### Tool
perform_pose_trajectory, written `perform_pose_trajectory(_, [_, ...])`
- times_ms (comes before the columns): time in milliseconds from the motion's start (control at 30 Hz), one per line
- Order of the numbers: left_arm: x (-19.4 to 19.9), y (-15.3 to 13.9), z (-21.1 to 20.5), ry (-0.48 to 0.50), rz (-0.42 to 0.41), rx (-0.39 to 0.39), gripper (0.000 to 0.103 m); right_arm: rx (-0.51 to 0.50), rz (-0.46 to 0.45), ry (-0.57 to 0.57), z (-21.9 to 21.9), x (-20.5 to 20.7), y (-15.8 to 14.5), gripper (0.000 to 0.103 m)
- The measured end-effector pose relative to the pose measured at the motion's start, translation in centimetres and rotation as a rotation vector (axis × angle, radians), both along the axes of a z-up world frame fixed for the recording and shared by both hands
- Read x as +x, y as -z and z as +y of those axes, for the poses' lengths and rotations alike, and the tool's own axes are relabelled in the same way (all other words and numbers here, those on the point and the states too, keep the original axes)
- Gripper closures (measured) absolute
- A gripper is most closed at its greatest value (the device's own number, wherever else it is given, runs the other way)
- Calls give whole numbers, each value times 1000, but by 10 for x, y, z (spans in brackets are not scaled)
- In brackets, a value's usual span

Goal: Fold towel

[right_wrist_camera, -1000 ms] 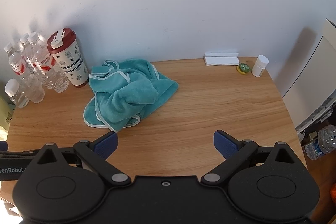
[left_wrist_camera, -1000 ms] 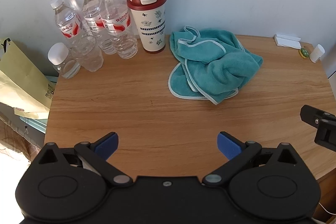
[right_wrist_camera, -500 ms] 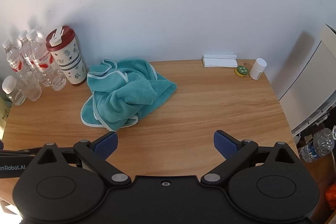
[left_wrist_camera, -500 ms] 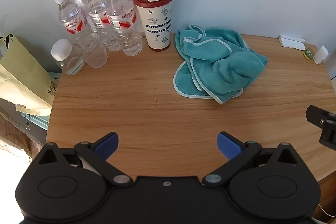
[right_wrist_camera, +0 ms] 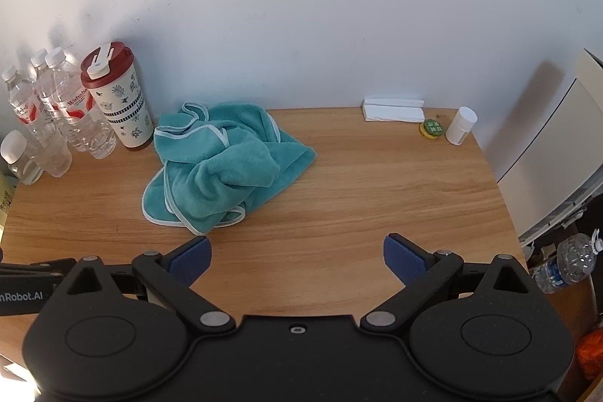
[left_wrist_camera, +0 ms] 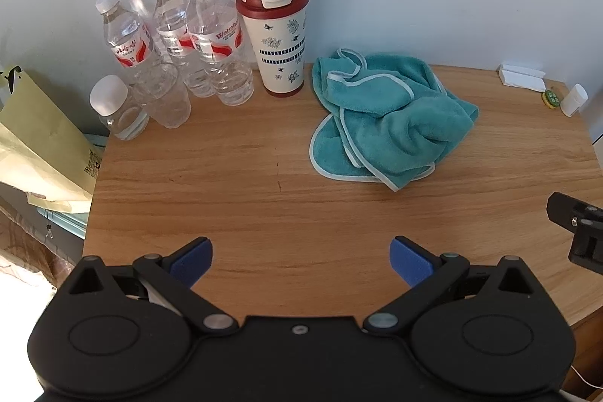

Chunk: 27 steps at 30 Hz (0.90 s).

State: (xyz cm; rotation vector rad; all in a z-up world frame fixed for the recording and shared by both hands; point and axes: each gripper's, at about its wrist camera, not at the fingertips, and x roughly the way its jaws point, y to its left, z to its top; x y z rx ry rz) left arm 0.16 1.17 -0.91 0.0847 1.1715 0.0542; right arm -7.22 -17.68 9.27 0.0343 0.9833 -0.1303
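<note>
Where the wooden table [left_wrist_camera: 264, 213] nears the wall, one teal towel [left_wrist_camera: 388, 123] lies crumpled, just beside a red-lidded tumbler [left_wrist_camera: 277, 36]. It sits ahead and right of the left gripper [left_wrist_camera: 300, 260] and ahead and left of the right gripper [right_wrist_camera: 297, 257]; both are spread wide, holding nothing, well short of the cloth. Left of the tumbler stand four capped water bottles [left_wrist_camera: 215, 40], overlapping; a clear cup among them is hard to make out.
</note>
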Motion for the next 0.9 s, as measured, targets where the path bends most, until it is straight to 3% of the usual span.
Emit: perform_pose_trajectory(900, [6,2,-4,10,8,-4,1,2,7,27,-8,-1,-1,3])
